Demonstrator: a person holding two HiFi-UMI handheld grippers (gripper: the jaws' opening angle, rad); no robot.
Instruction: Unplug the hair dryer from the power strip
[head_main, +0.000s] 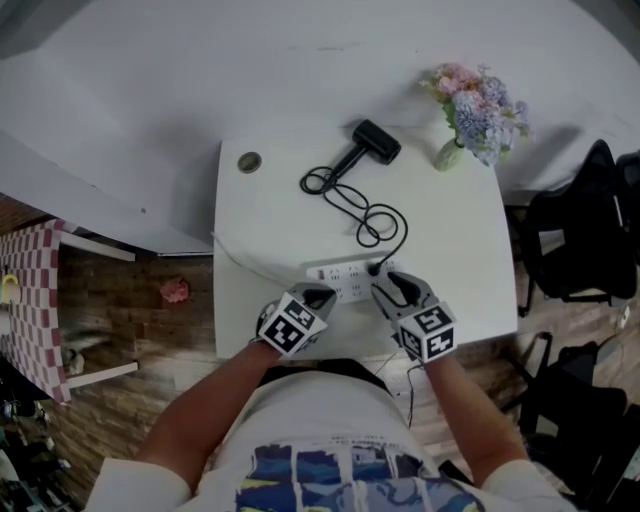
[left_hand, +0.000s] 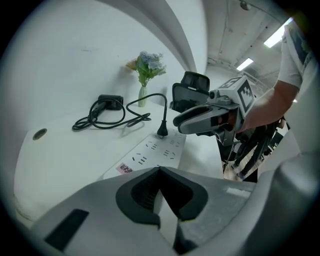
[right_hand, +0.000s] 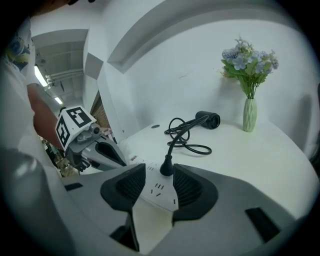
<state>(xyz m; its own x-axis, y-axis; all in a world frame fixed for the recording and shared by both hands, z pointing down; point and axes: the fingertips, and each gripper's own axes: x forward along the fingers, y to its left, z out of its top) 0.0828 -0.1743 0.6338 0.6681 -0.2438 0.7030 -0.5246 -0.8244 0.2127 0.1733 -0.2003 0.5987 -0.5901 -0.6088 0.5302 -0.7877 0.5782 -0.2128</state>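
A white power strip (head_main: 345, 277) lies near the front edge of the white table (head_main: 270, 230). One black plug (head_main: 374, 268) stands in its right end. The cord (head_main: 365, 215) coils back to the black hair dryer (head_main: 375, 142) at the far side. My right gripper (right_hand: 159, 170) is open, its jaws wide on either side of the plug (right_hand: 166, 167), and the pads do not touch it. My left gripper (left_hand: 160, 170) is shut and holds nothing; its tips sit together over the left end of the strip (left_hand: 155, 150).
A vase of flowers (head_main: 470, 110) stands at the table's back right corner, and a round cable hole (head_main: 249, 162) sits at the back left. Black chairs (head_main: 580, 240) stand to the right. A checkered table (head_main: 30, 290) and a pink object (head_main: 175, 291) on the floor are to the left.
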